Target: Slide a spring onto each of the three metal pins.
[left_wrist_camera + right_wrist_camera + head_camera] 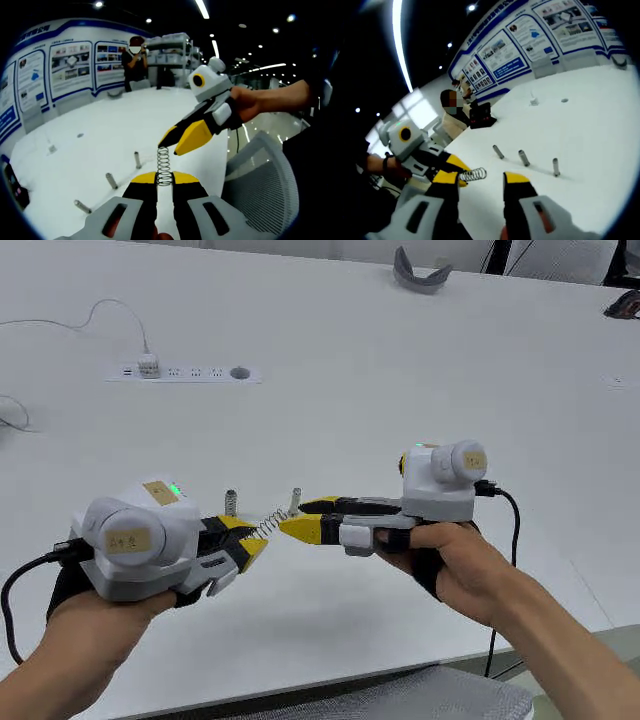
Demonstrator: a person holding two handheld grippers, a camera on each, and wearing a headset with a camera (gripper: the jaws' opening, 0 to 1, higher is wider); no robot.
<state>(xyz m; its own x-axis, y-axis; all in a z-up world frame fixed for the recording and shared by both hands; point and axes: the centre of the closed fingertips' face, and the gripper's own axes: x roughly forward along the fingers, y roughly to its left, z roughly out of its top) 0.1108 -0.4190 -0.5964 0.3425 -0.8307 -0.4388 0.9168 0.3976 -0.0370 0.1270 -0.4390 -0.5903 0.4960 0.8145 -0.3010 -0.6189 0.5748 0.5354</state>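
Spring (163, 164), clamped by its near end in the left gripper (163, 178), points out at twelve o'clock toward the parted jaws of the right gripper (481, 178), three pins (111, 180) standing at ten o'clock.

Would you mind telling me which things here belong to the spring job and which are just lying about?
Job: spring, held in the left gripper; three pins; right gripper, open.
Lying about: power strip; cable; grey band at the far edge.
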